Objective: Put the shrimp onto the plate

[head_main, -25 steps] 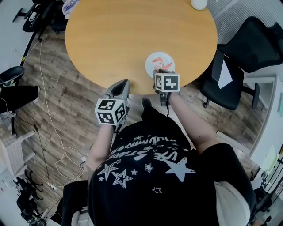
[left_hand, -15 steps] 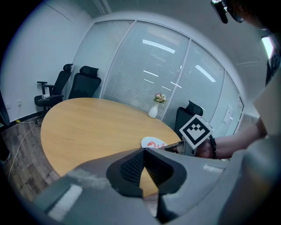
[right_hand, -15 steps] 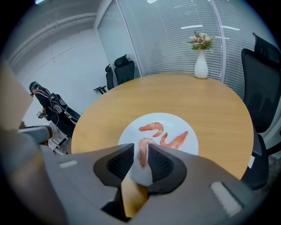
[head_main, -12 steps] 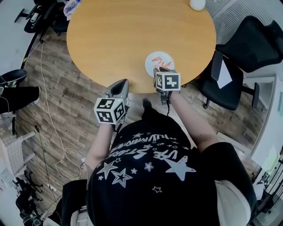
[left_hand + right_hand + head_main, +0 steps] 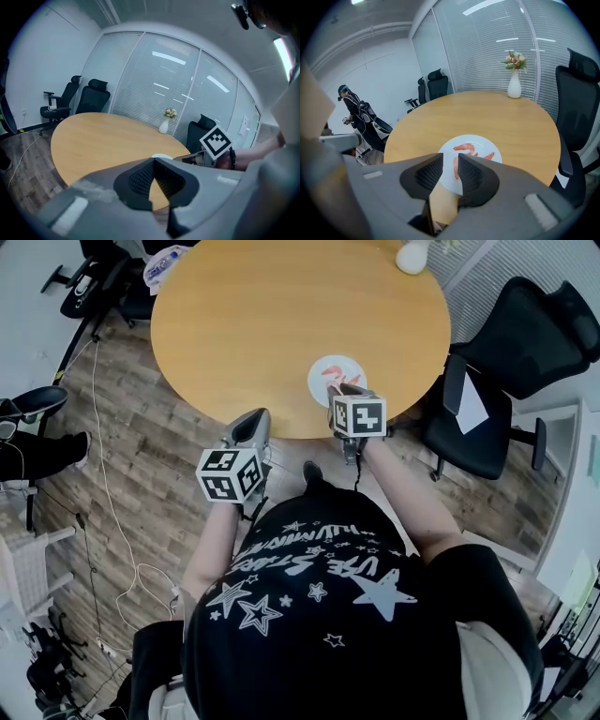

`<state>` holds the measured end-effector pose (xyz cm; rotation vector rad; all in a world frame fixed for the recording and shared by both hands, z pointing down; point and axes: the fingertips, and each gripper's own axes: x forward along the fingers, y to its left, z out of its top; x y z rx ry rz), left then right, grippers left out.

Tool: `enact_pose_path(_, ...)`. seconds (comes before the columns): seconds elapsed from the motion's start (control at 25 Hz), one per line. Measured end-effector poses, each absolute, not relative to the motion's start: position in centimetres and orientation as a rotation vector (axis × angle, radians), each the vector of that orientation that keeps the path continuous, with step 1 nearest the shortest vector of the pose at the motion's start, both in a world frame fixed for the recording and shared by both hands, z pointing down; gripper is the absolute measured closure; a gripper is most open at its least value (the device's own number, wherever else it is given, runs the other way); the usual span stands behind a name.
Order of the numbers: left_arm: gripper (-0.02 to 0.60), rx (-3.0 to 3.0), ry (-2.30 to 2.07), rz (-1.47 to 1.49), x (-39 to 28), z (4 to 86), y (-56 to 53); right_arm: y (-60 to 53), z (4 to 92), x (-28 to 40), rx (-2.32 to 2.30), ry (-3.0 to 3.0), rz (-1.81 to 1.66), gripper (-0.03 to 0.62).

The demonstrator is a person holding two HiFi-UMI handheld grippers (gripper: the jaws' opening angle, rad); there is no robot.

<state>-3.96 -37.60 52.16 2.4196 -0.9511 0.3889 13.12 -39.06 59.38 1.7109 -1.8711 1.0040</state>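
Observation:
A white plate (image 5: 336, 374) sits near the front edge of the round wooden table (image 5: 272, 324), with pink shrimp (image 5: 464, 146) lying on it. Just in front of the plate, my right gripper (image 5: 341, 392) hovers at the table's edge. In the right gripper view its jaws (image 5: 450, 159) stand open and empty, with the plate (image 5: 480, 141) showing through the gap. My left gripper (image 5: 253, 423) hangs over the floor just off the table's front edge, left of the plate. Its jaws (image 5: 153, 161) meet at the tips, shut on nothing.
A white vase with flowers (image 5: 514, 86) stands at the table's far side (image 5: 412, 256). Black office chairs (image 5: 506, 352) crowd the right side, and more stand at the far left (image 5: 91, 98). A cable (image 5: 103, 474) runs over the wooden floor. Another person stands at the left (image 5: 351, 108).
The head view has shifted slightly. Both grippers stay where they were at the table's front edge.

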Motion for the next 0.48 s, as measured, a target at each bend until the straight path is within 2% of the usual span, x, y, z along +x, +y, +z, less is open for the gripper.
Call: enact_pose_path(0.48,0.580,2.432,-0.989,0.331,-5.7,50.9,-32.7,-34.7,56.9,12.3,1.757,-1.919,0.922,0.513)
